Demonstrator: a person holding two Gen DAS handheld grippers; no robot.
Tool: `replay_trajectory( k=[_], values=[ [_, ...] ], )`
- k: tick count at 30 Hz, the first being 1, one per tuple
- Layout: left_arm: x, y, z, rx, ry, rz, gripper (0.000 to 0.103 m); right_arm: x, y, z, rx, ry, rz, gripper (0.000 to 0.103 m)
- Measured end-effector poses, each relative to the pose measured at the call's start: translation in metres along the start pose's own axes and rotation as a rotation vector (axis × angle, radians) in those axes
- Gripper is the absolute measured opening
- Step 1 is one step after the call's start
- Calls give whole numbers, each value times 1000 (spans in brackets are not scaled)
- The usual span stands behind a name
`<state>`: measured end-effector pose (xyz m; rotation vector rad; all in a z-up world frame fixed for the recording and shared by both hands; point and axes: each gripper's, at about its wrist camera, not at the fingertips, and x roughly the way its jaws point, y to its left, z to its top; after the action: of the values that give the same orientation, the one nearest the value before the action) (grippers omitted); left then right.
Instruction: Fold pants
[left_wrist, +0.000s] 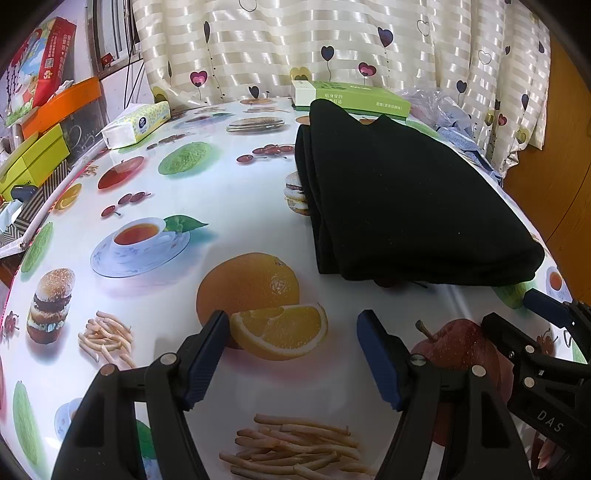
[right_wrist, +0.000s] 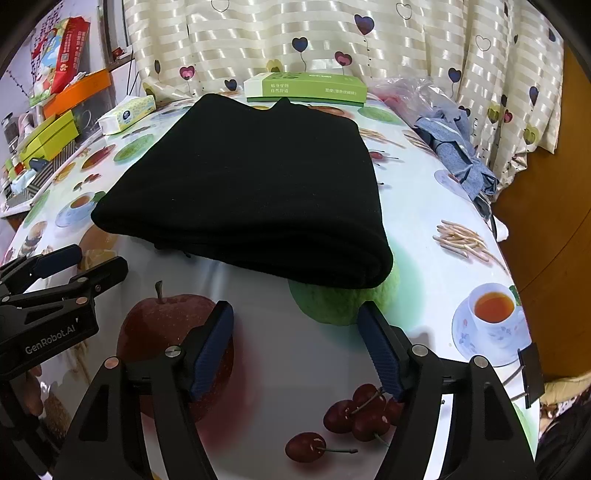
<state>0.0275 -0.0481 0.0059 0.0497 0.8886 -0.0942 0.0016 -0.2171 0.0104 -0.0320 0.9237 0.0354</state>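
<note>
- The black pants (right_wrist: 243, 188) lie folded into a thick, layered bundle on the table (right_wrist: 424, 236), which wears a glossy cloth printed with fruit, burgers, fries and teacups.
- The bundle's rounded fold faces the cameras; its far edge reaches a flat green box (right_wrist: 306, 88) that stands closed at the back of the table, before the heart-patterned curtain (right_wrist: 332, 33).
- The left gripper (left_wrist: 291, 354) hovers over a printed orange, jaws spread apart with nothing between them, well short of the pants.
- The right gripper (right_wrist: 295, 347) hovers near the bundle's front edge, released as well; only tablecloth shows between its blue pads, and they do not touch the fabric.
- Each gripper shows at the edge of the other's view, the two side by side.
- A tissue pack (right_wrist: 127, 112) lies at the table's far left corner, white tissue showing at its near end.
- Left of the table, a cluttered shelf holds yellow-green boxes (left_wrist: 35, 158), shut, an orange box (left_wrist: 62, 105) and a red carton (left_wrist: 51, 59) standing on end; their contents cannot be seen.
- On the right side of the table, a crumpled blue cloth (right_wrist: 456, 151) lies beside a clear plastic bag (right_wrist: 402, 92); what the bag holds is unclear.
- A black binder clip (right_wrist: 532, 373) grips the tablecloth at the table's right edge.
</note>
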Motion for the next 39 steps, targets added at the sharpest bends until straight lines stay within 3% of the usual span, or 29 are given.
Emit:
replay_trajectory(
  k=[39],
  values=[
    [1, 1, 0, -2, 0, -2, 76, 0, 0, 0, 0, 1, 0, 73]
  ],
)
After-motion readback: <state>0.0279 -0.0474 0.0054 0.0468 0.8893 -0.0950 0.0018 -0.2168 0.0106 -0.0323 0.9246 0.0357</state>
